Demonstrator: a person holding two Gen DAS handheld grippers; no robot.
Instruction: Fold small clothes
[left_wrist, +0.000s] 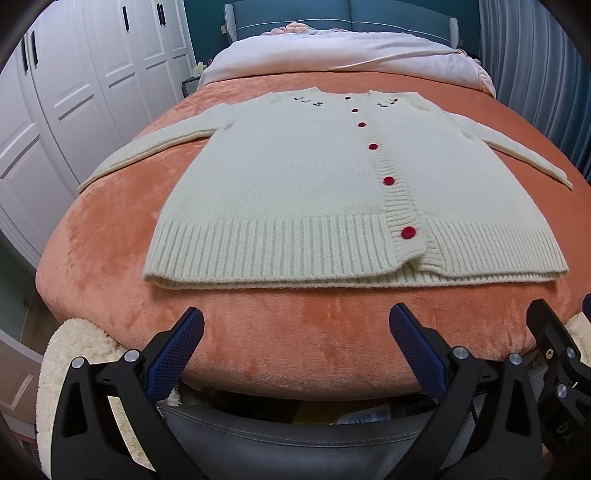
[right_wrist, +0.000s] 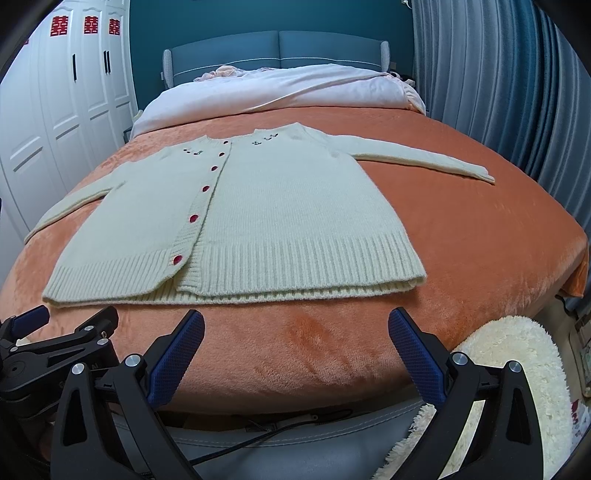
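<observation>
A cream knitted cardigan (left_wrist: 295, 177) with red buttons lies flat and buttoned on an orange blanket (left_wrist: 258, 332), hem toward me, both sleeves spread out to the sides. It also shows in the right wrist view (right_wrist: 236, 214). My left gripper (left_wrist: 295, 325) is open and empty, just short of the hem near the bed's foot edge. My right gripper (right_wrist: 295, 325) is open and empty, also just short of the hem, to the right of the left one. The right gripper's body (left_wrist: 554, 347) shows at the right in the left wrist view.
The bed (right_wrist: 480, 229) has a pale pink duvet (right_wrist: 277, 88) bunched at the head end and a blue headboard (right_wrist: 277, 51). White wardrobes (left_wrist: 74, 92) stand left, a grey curtain (right_wrist: 498, 74) right. Fluffy cream rugs (right_wrist: 517, 369) lie below the bed's foot.
</observation>
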